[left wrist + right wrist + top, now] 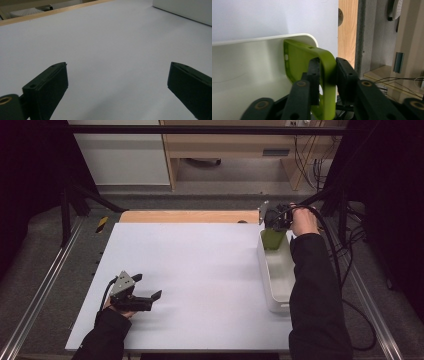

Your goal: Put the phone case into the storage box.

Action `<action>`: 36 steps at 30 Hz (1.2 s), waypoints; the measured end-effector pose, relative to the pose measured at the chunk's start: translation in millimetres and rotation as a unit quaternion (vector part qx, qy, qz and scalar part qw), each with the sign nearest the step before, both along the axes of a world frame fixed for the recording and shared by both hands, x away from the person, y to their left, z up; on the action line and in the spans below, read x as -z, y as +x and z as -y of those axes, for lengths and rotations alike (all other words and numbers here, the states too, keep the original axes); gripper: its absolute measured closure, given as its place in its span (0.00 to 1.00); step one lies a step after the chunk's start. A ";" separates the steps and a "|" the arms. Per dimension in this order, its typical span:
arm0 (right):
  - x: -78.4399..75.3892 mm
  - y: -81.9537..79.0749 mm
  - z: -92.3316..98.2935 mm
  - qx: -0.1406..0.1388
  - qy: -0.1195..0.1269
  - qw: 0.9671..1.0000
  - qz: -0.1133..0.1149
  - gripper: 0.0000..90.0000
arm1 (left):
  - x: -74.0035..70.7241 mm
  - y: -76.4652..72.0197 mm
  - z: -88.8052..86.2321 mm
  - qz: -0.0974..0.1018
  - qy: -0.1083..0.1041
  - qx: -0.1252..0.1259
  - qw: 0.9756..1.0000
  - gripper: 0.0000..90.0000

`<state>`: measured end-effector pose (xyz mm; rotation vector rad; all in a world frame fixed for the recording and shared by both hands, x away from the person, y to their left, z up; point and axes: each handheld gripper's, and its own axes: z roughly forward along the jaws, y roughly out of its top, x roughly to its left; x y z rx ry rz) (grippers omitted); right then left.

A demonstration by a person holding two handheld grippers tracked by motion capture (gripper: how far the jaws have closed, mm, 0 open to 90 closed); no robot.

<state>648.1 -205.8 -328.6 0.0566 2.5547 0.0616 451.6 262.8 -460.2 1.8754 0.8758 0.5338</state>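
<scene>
Jaws of right gripper (325,80) straddle one green phone case (302,60).

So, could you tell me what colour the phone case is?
Lime green phone case, clearest in the right gripper view.

- In the high view, the right gripper (274,222) and the hand behind it cover the top of the green phone case (271,239); how the jaws sit on it cannot be read there.
- The right sleeve (312,290) hides the near right wall of the white bin (276,270).
- In the right gripper view, the case's (325,75) lower end is cut off by the bottom edge, and one jaw covers part of its inside.
- In that view the bin (249,75) runs off the left edge.
- In the left gripper view, the left gripper (117,85) has both jaws cut by the bottom edge, and a white bin wall (185,10) is cropped at the far right corner.
</scene>
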 end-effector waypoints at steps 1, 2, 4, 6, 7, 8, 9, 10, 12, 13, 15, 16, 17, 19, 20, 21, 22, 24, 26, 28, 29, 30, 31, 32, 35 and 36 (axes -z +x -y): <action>0.1 0.5 -0.1 0.007 0.000 1.000 0.000 0.76 | 0.0 0.0 0.0 0.000 0.000 0.000 1.000 0.03; 0.6 1.1 -0.1 0.011 0.003 1.000 0.000 0.74 | 0.0 0.0 -0.1 0.000 0.000 0.000 1.000 0.03; 0.8 1.4 0.0 0.013 0.003 1.000 0.003 0.67 | -0.1 0.1 -0.1 0.000 -0.001 -0.001 1.000 0.03; 0.4 1.7 0.3 0.021 0.005 1.000 0.004 0.57 | 0.0 0.1 0.0 0.000 0.000 -0.001 1.000 0.03; 0.1 2.1 0.4 0.026 0.007 1.000 0.005 0.53 | 0.1 0.2 0.1 0.000 0.001 0.000 1.000 0.03; -0.6 2.4 0.6 0.030 0.008 1.000 0.005 0.53 | 0.1 0.1 0.2 0.000 0.000 0.000 1.000 0.03; -1.4 1.8 1.0 0.032 0.011 0.999 0.007 0.48 | 0.0 0.0 0.2 0.000 0.000 0.000 1.000 0.03; -1.8 1.5 1.3 0.032 0.013 0.999 0.012 0.44 | -0.2 0.0 0.1 0.000 0.000 -0.001 1.000 0.03; -4.6 1.0 1.3 0.049 0.030 0.998 0.012 0.35 | -0.3 -0.1 -0.3 0.000 -0.001 -0.002 1.000 0.03; -6.1 0.4 1.4 0.050 0.039 0.998 0.015 0.33 | -0.4 -0.1 -0.4 0.000 -0.001 -0.002 1.000 0.03; -7.5 -0.3 1.4 0.054 0.049 0.997 0.015 0.32 | -0.4 -0.1 -0.3 0.000 -0.001 -0.002 1.000 0.03; -10.2 -2.0 1.1 0.059 0.062 0.996 0.015 0.27 | -0.6 -0.4 -0.1 0.001 -0.001 -0.002 1.000 0.03; -10.2 -2.0 1.1 0.059 0.062 0.996 0.015 0.27 | -0.6 -0.4 -0.1 0.001 -0.001 -0.002 1.000 0.03; -12.0 -4.3 0.7 0.065 0.073 0.995 0.013 0.24 | -1.0 -0.8 0.0 0.002 -0.002 -0.002 1.000 0.03; -12.7 -5.0 0.4 0.065 0.075 0.995 0.014 0.23 | -1.1 -0.8 -0.2 0.003 -0.002 -0.002 1.000 0.03; -13.6 -6.3 0.1 0.067 0.081 0.994 0.014 0.21 | -1.1 -0.8 -0.3 0.002 -0.002 -0.002 1.000 0.03; -14.6 -7.8 -0.4 0.070 0.087 0.994 0.012 0.19 | -1.1 -0.8 -0.3 0.002 -0.001 -0.002 1.000 0.03; -17.0 -10.4 -2.0 0.078 0.108 0.991 0.008 0.17 | -1.3 -0.9 -0.3 0.002 -0.002 -0.002 1.000 0.03; -19.6 -13.5 -2.9 0.076 0.122 0.990 0.003 0.16 | -1.3 -1.0 -0.1 0.003 -0.001 -0.002 1.000 0.03; -22.3 -16.8 -4.2 0.074 0.137 0.988 0.002 0.17 | -1.2 -1.1 0.2 0.003 -0.001 -0.002 1.000 0.03; -23.0 -18.3 -5.0 0.076 0.138 0.988 0.003 0.17 | -1.2 -1.1 0.3 0.002 -0.001 -0.002 1.000 0.03; -23.3 -20.1 -5.8 0.076 0.137 0.988 0.006 0.17 | -1.3 -1.2 0.3 0.003 0.000 -0.002 1.000 0.03; -23.2 -22.1 -6.7 0.075 0.137 0.988 0.003 0.15 | -1.3 -1.3 0.3 0.003 0.000 -0.002 1.000 0.03; -23.1 -23.4 -7.2 0.074 0.138 0.988 0.000 0.14 | -1.4 -1.4 0.3 0.003 0.000 -0.002 1.000 0.03; -23.2 -28.2 -9.0 0.068 0.142 0.988 -0.010 0.09 | -1.4 -1.5 0.4 0.003 0.001 -0.002 1.000 0.03; -24.0 -31.4 -10.3 0.068 0.159 0.985 -0.015 0.09 | -1.3 -1.5 0.5 0.003 0.001 -0.002 1.000 0.03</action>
